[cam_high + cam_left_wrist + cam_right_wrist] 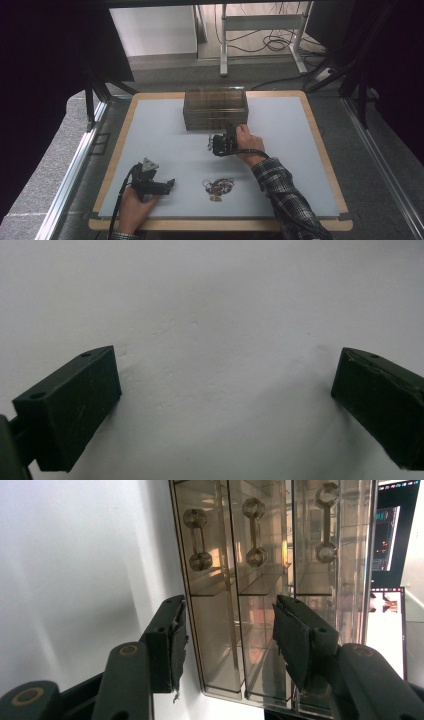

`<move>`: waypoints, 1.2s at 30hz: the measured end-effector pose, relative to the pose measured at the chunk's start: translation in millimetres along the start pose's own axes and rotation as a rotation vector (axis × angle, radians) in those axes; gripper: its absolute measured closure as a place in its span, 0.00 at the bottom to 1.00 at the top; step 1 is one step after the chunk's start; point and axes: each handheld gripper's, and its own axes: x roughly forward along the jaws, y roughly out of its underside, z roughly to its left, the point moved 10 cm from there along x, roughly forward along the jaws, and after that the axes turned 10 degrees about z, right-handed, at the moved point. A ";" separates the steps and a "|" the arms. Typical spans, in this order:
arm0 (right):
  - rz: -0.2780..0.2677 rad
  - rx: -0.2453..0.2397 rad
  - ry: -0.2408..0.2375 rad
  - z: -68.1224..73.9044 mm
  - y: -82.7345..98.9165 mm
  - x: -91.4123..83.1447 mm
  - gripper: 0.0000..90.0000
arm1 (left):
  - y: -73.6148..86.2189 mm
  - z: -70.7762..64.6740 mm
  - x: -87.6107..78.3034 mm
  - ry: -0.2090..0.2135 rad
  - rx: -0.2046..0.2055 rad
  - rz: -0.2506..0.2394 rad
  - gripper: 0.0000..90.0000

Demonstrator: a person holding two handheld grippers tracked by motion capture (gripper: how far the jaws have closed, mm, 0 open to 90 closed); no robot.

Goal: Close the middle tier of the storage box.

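Note:
A clear brown drawer box (215, 107) stands at the back middle of the pale blue mat (160, 130). My right gripper (227, 131) is held just in front of it, rolled onto its side. In the right gripper view its jaws (230, 615) stand partly apart and point at the drawer fronts (260, 580), with nothing pressed between the pads. Each drawer front carries a bar handle (196, 539). My left gripper (170, 185) rests low on the mat at the front left; its jaws (225, 390) are wide apart over the bare mat (215, 300). A tangled pile of jewellery (218, 187) lies between the two hands.
The mat lies on a wooden table top (320, 150) with its edge showing all round. Dark curtains hang at left and right. Beyond the table stand a white desk frame (260, 30) and loose cables on the floor.

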 end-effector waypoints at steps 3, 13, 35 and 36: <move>0.002 -0.020 0.008 -1.2 -2.1 1.3 0.53 | -0.1 -0.2 0.1 0.001 -0.001 -0.001 0.00; 0.008 -0.071 0.052 -1.3 -9.3 5.3 0.57 | 0.2 0.2 -0.1 0.000 0.002 0.002 0.00; 0.006 -0.099 0.139 -7.3 -19.9 11.4 0.71 | -0.2 -0.2 0.1 0.001 -0.002 -0.002 0.00; 0.011 -0.105 0.136 -6.9 -20.5 12.4 0.73 | -0.2 -0.2 0.1 0.000 -0.002 -0.002 0.00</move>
